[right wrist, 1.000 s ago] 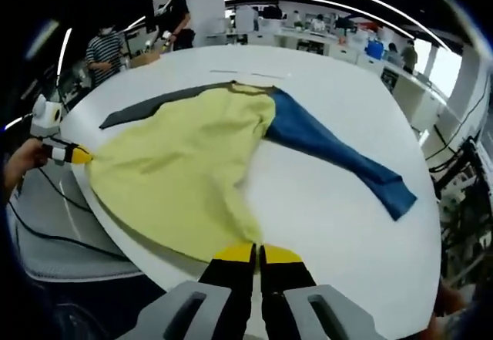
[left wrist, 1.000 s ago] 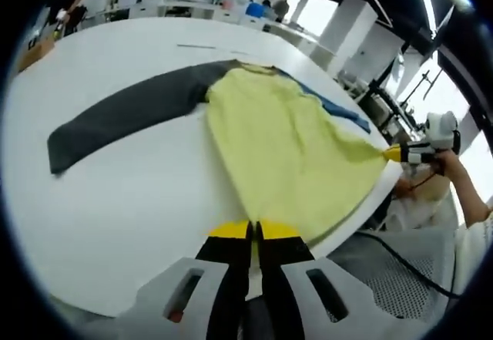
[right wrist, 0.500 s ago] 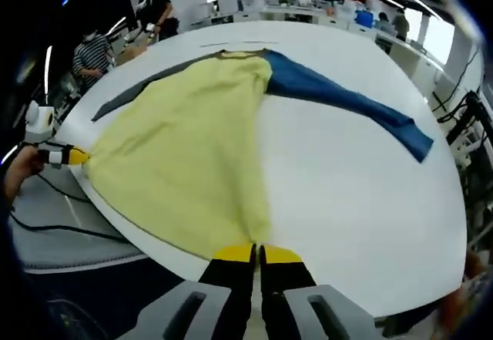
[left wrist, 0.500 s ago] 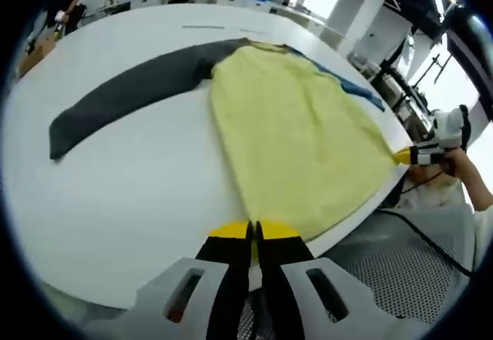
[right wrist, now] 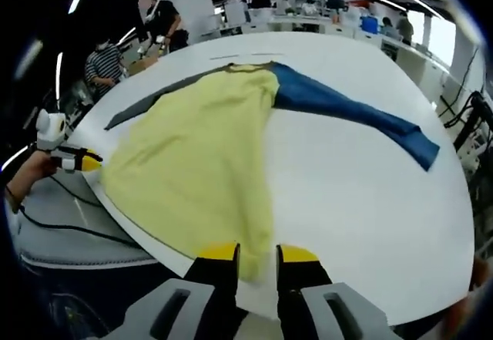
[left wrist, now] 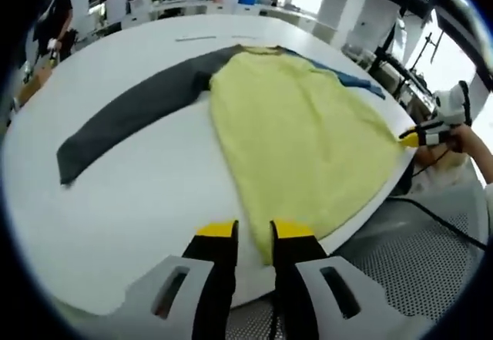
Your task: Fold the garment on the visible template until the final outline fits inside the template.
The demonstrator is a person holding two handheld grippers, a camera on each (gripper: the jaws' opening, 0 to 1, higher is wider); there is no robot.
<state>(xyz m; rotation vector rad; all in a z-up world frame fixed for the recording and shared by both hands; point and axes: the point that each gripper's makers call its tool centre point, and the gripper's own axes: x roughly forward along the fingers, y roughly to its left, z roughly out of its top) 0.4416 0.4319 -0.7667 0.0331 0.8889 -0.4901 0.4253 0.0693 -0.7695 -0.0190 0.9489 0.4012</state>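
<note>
- Shirt (left wrist: 300, 139) is lying flat and spread on the white table (left wrist: 139, 201): yellow body in the middle, grey sleeve (left wrist: 131, 112) stretched out one way, blue sleeve (right wrist: 347, 109) the other.
- No fold is showing yet; both sleeves and the full body length are looking like work still to do. Can't make out any template outline on the tabletop.
- Hem is sitting right at the near table edge, just beside both tongs.
- Left gripper (left wrist: 253, 232) is standing narrowly parted, holding nothing, hem corner showing in the gap.
- Right gripper (right wrist: 258, 253) is likewise parted a little and empty, at the other hem corner.
- Bare tabletop is lying either side of the body, so there's room for swinging the sleeves inward.
- People (right wrist: 104, 62) are standing beyond the far edge, well apart.
</note>
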